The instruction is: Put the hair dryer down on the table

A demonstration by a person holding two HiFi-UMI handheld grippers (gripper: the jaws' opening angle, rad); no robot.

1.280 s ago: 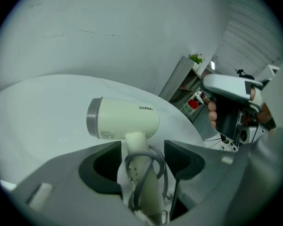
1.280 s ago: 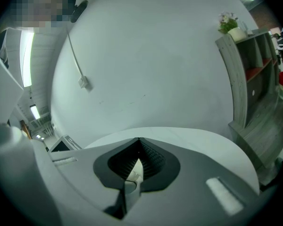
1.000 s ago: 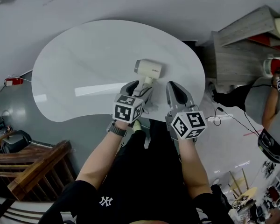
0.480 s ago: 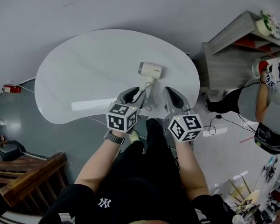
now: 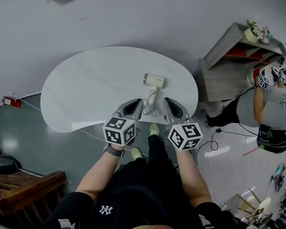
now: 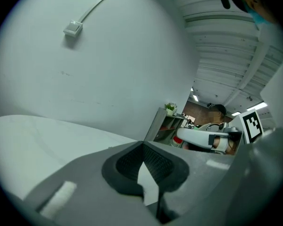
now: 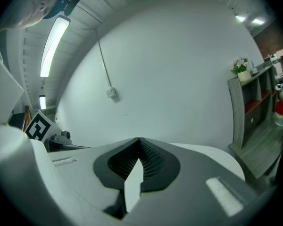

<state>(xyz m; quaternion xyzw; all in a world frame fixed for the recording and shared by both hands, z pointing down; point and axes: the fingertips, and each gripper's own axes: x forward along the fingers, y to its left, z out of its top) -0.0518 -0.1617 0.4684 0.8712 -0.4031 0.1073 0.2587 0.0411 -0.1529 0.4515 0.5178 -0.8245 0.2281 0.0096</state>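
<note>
Head view: hair dryer (image 5: 153,81) lies on the white tabletop (image 5: 86,89), just beyond and between both pairs of jaws; its print is unreadable.
Left gripper view: left gripper (image 6: 143,144) jaws clenched, nothing between.
Right gripper view: right gripper (image 7: 138,139) jaws clenched, nothing between.

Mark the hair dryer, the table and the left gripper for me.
hair dryer (image 5: 154,80): head view, on its white body.
table (image 5: 90,85): head view, bare top left of the dryer.
left gripper (image 5: 138,102): head view, at its fingertips.

The left hand-held gripper (image 6: 142,146), jaws together and empty, points over the white table (image 6: 37,140).
</note>
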